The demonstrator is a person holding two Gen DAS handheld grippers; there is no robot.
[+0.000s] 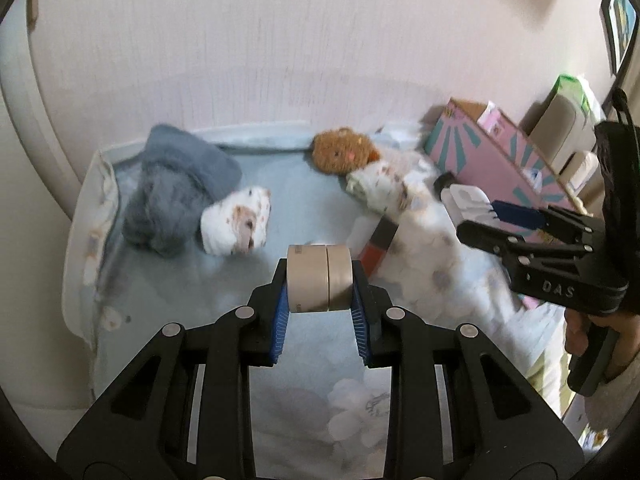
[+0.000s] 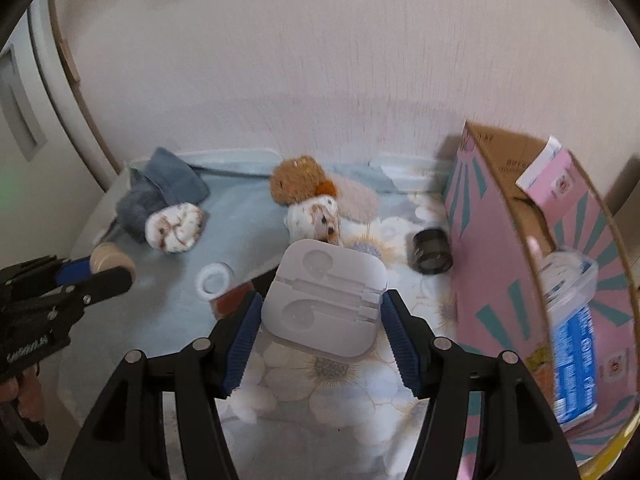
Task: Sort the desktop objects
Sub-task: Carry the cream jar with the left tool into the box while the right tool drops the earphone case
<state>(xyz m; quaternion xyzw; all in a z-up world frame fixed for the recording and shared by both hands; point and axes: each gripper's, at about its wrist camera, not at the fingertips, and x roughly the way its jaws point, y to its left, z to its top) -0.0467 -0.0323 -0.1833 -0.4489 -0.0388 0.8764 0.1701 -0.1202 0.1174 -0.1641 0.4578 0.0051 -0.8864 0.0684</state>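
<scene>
Two tape rolls pinched btwn left tool pads, off cloth.

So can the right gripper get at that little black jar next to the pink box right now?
Probably not: the right gripper is already shut on a white case. The black jar itself stands uncovered.

box right of table | plush rear-centre | socks rear-left
</scene>
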